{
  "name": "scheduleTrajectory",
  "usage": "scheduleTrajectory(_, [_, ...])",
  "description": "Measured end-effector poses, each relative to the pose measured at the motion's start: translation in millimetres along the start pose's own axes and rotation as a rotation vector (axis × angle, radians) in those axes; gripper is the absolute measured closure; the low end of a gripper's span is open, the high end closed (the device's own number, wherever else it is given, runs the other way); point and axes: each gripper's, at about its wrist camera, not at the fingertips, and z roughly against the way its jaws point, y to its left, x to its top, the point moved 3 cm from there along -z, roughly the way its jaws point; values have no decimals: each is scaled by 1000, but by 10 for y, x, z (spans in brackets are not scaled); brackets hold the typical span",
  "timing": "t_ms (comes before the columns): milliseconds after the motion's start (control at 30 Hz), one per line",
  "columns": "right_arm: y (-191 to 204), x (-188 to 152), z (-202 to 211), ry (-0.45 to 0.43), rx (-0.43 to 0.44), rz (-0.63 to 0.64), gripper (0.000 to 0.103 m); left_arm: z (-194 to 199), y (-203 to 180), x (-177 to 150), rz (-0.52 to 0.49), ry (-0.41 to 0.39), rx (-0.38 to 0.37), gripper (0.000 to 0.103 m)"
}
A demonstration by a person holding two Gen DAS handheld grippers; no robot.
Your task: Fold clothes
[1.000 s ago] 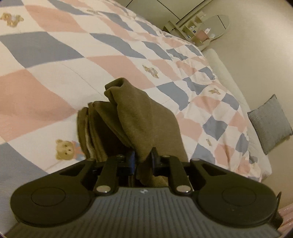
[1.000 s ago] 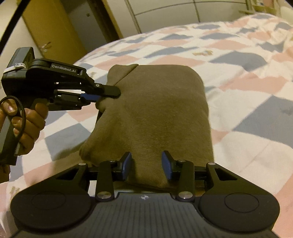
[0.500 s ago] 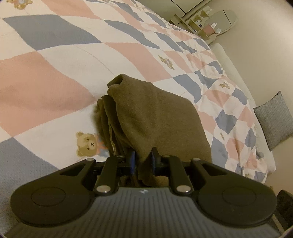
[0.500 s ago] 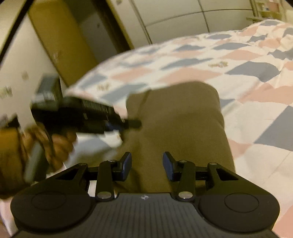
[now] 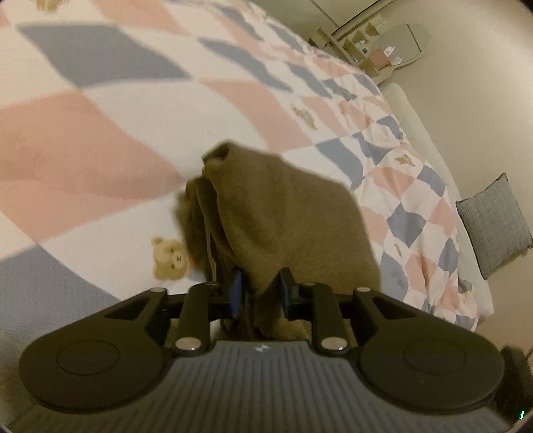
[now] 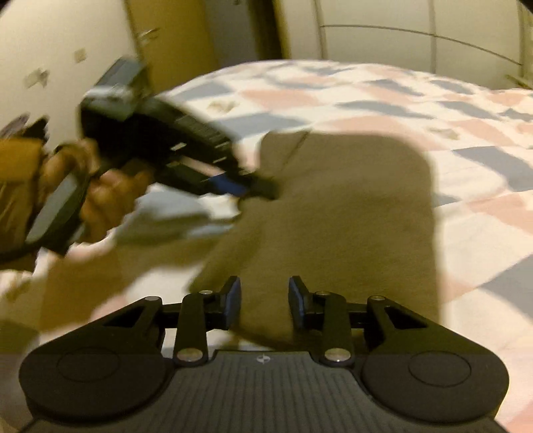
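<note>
A wide bed fills both views, covered by a quilted bedspread (image 5: 110, 140) patched in pink, grey-blue and white squares, some of them printed with small teddy bears; one bear (image 5: 171, 258) sits just beside the near edge of the clothing. On this bedspread lies the folded olive-brown knit garment (image 5: 286, 213), several layers thick, with one corner raised. The black left gripper (image 5: 259, 291) has a fold of that garment between its blue-padded fingers, which have just been easing apart yet are clamped on the cloth in its own view; in the right wrist view it is blurred, gripped by a person's hand (image 6: 110, 196) at the garment's left edge. The black right gripper (image 6: 263, 299) hangs over the near end of the garment (image 6: 346, 213), its jaws having just narrowed but standing apart, with no cloth visibly pinched. Beyond the bed stand a pale wall, a grey square cushion (image 5: 493, 223) and a small cream dressing table with an oval mirror (image 5: 399, 43); the right view shows white wardrobe panels (image 6: 399, 30) and a yellow-brown door (image 6: 173, 43).
</note>
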Motion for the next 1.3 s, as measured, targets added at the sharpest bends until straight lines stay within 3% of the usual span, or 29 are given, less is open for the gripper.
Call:
scheduleTrajectory(133, [-453, 163, 161, -42, -84, -87, 68, 347, -156, 86, -61, -84, 41, 89])
scheduleTrajectory(267, [-919, 325, 153, -78, -134, -206, 67, 327, -454, 223, -189, -131, 15, 90])
scheduleTrajectory(367, [-1187, 438, 18, -105, -106, -297, 68, 68, -553, 243, -265, -111, 40, 90])
scheduleTrajectory(433, [-1285, 472, -111, -107, -80, -342, 71, -141, -478, 199, -260, -68, 81, 89])
scheduleTrajectory(533, [-1375, 432, -329, -61, -28, -395, 71, -388, -245, 4, -261, 10, 183, 87])
scheduleTrajectory(600, [-1423, 367, -478, -7, 5, -429, 71, -368, -227, -3, -251, 6, 186, 87])
scheduleTrajectory(700, [-1452, 414, -458, 2, 15, -411, 71, -282, -265, 51, -242, -21, 172, 90])
scheduleTrajectory(900, [-1616, 780, -433, -99, -7, -358, 71, -216, -428, 400, -257, -116, 128, 90])
scheduleTrajectory(1000, [-1683, 879, -675, -80, -2, -344, 71, -416, -343, 444, -249, -66, 216, 90])
scheduleTrajectory(1100, [-1704, 799, -973, 33, -16, -336, 71, -556, -194, 361, -235, -9, 281, 90])
scheduleTrajectory(1300, [-1690, 723, -1064, 49, -24, -319, 71, -549, -141, 326, -215, 1, 303, 90])
